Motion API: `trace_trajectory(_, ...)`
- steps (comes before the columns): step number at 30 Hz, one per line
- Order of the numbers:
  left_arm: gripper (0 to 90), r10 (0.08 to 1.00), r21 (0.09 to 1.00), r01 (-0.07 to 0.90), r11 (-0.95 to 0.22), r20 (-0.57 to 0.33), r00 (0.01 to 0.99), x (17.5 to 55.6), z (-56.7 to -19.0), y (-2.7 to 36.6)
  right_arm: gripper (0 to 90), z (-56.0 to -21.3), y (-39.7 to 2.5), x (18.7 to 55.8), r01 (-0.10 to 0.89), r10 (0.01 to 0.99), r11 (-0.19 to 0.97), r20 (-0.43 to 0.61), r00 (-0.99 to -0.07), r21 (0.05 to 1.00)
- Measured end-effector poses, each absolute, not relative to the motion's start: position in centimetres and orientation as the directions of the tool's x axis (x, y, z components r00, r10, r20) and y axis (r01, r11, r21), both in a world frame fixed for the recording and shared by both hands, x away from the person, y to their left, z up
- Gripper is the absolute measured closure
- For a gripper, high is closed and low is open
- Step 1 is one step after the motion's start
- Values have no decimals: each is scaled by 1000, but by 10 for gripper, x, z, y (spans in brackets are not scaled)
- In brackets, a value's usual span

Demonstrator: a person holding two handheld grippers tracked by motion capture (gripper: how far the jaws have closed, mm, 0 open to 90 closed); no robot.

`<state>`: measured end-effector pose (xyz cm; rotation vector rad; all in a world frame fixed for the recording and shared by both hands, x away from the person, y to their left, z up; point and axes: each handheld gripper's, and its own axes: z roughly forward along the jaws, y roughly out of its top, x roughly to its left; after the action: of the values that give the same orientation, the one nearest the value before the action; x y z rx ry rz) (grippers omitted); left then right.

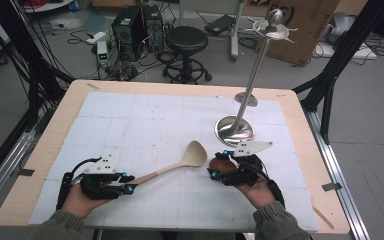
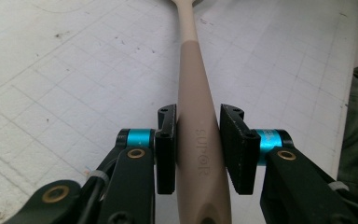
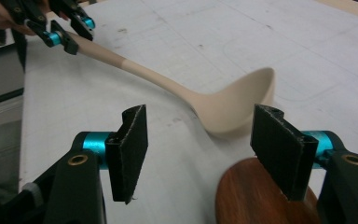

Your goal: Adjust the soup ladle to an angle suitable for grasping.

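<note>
I have the left gripper (image 2: 193, 149) clamped on the ladle (image 1: 180, 165) handle end, so the bowl sits free over the mat, toward the stand (image 1: 236, 127). Right gripper (image 3: 200, 149) is spread wide, hovering by a brown wooden piece (image 3: 256, 196), ready to assist.

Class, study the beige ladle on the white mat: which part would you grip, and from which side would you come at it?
Grip the beige ladle at the thick darker end of its handle, coming in along the handle from its free end, fingers on either flank. The handle is straight and narrow enough to fit between them; the bowl is wide and rounded. The left gripper already holds it so.
</note>
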<state>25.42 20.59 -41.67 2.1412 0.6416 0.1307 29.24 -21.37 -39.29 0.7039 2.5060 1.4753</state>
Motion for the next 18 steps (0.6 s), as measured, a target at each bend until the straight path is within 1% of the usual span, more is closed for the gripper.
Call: trace_trajectory(18,681,408,781,361,-510,-149,901,251,-413,200,338,-389,-175,295,277,337,452,125,-933,848)
